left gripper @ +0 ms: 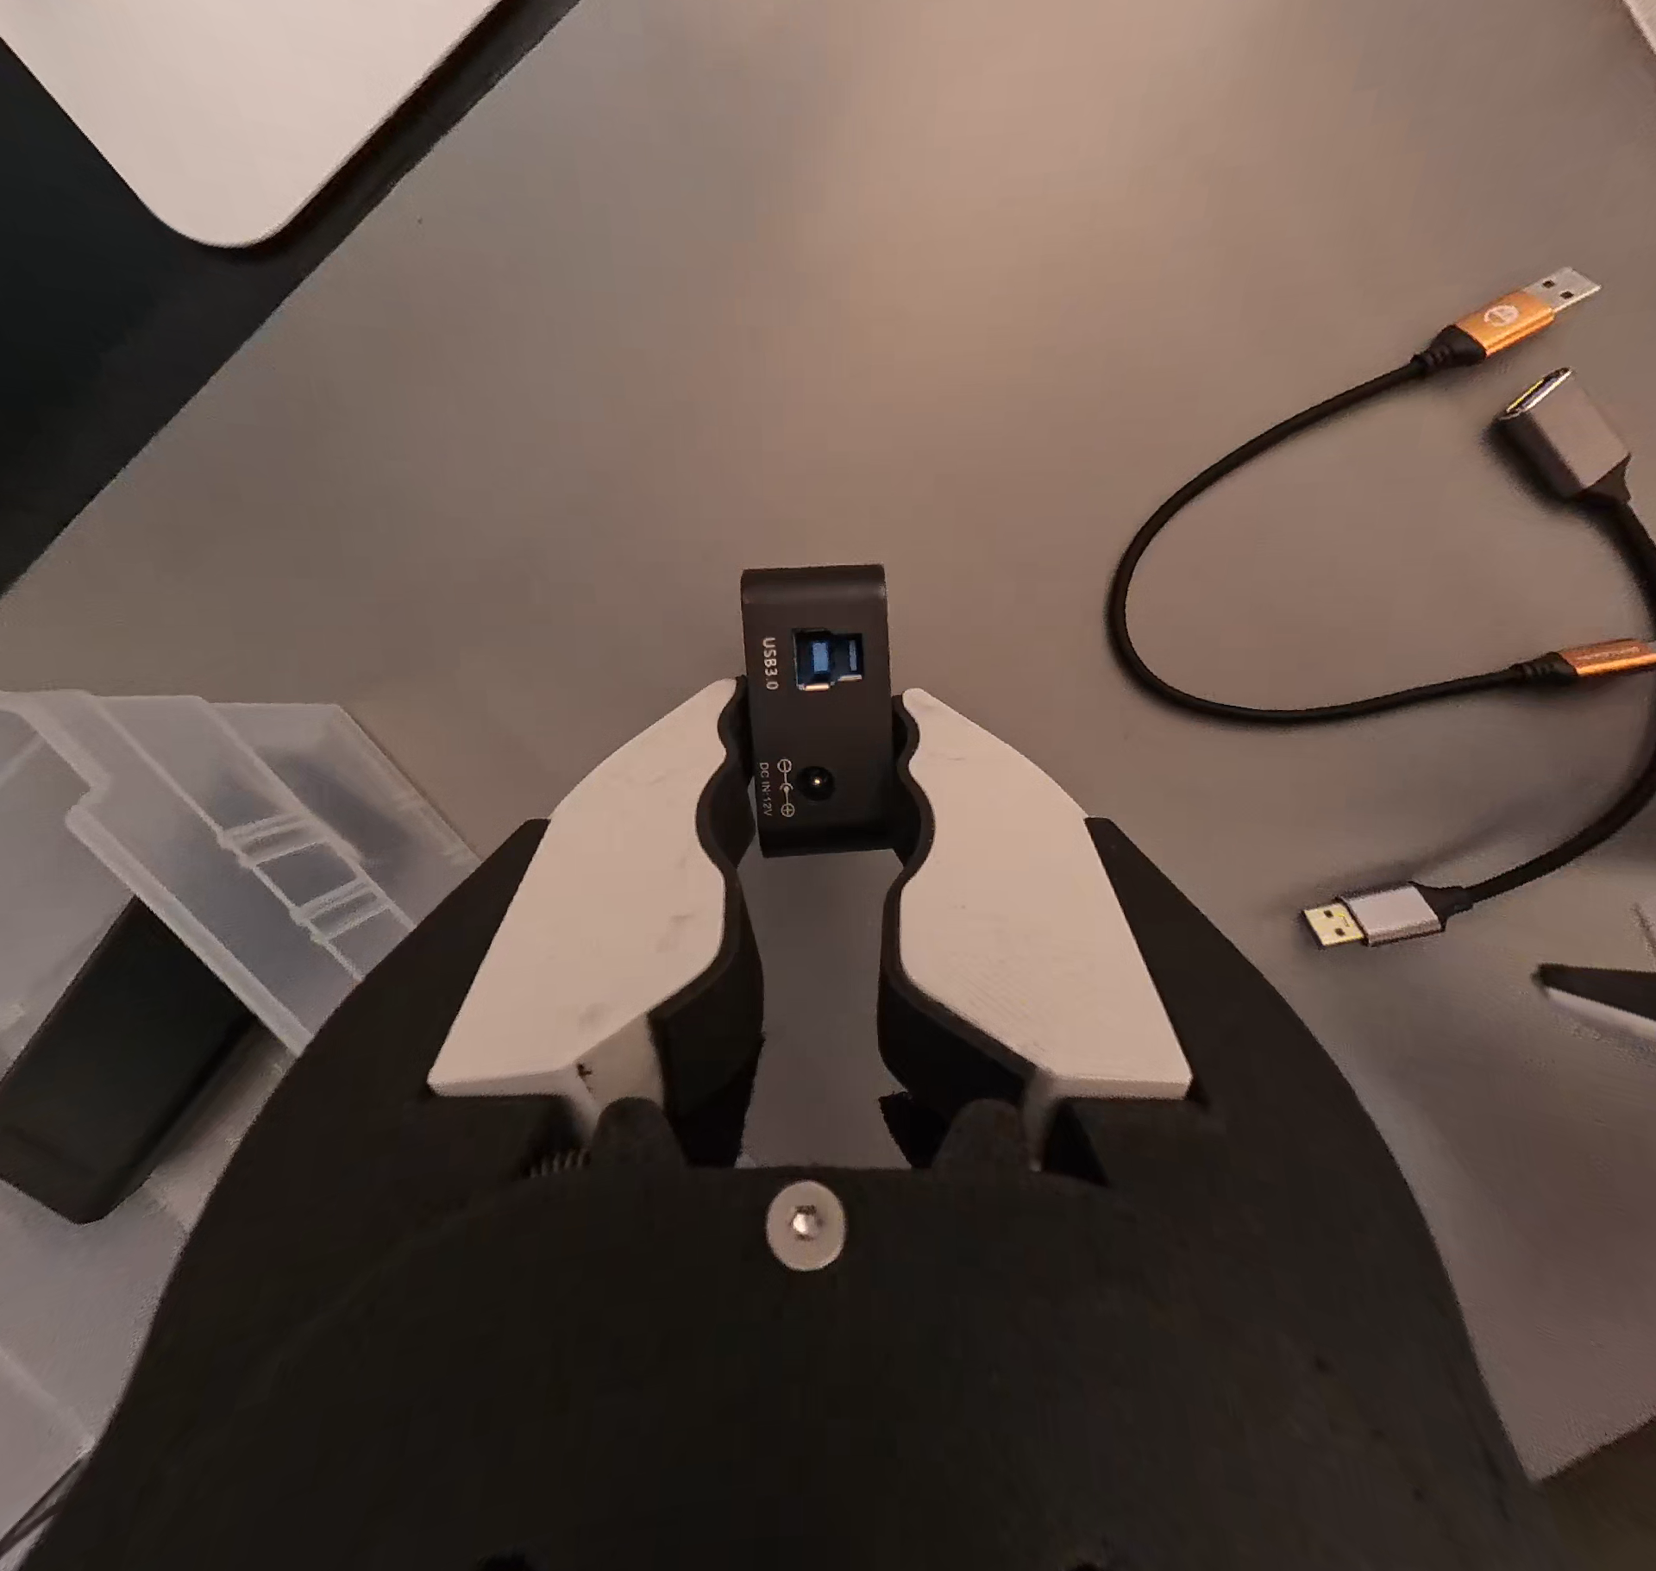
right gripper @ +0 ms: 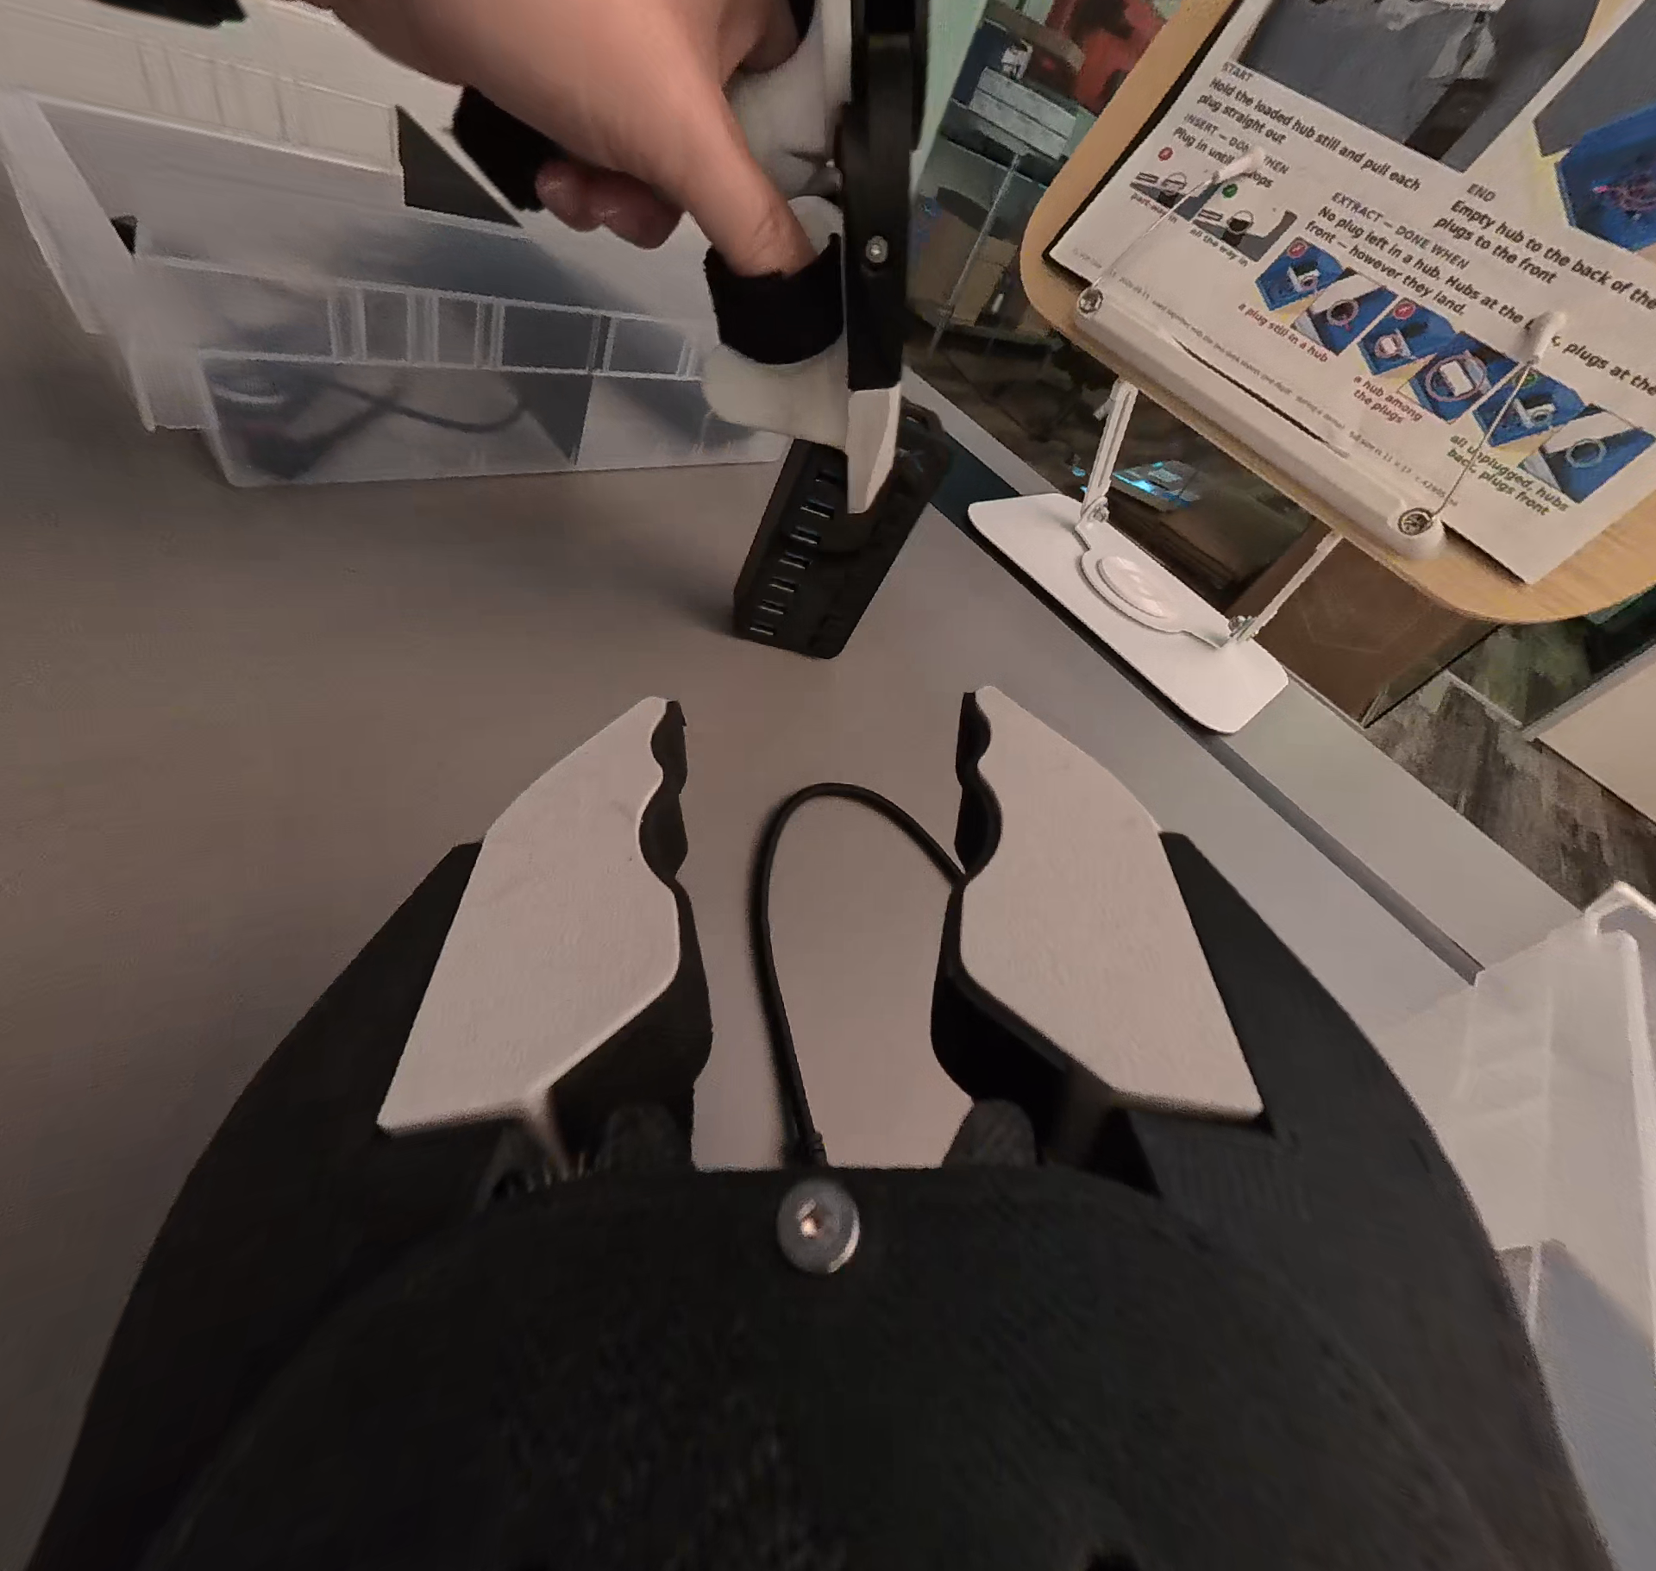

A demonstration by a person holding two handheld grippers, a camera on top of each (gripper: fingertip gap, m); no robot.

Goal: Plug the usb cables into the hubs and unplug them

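My left gripper (left gripper: pixel 817 703) is shut on a black USB hub (left gripper: pixel 814 632), and its end face with a blue port and a round socket faces the camera. In the right wrist view the hub (right gripper: pixel 811 564) stands on end on the grey table, tilted, with a row of ports on its side, held by the left gripper (right gripper: pixel 867 479) from above. My right gripper (right gripper: pixel 820 735) is open and empty, low over a black cable loop (right gripper: pixel 780 883). Loose cables lie right of the hub: one with orange plugs (left gripper: pixel 1165 533), one with grey plugs (left gripper: pixel 1559 452).
A clear plastic organiser box (right gripper: pixel 358 345) stands behind the hub and shows at the left in the left wrist view (left gripper: pixel 179 811). A white stand base (right gripper: pixel 1138 605) carries an instruction sheet (right gripper: pixel 1398 255) at the table's right edge. A person's hand (right gripper: pixel 582 67) holds the left gripper. The tips of one gripper are about 15 cm away from the tips of the other.
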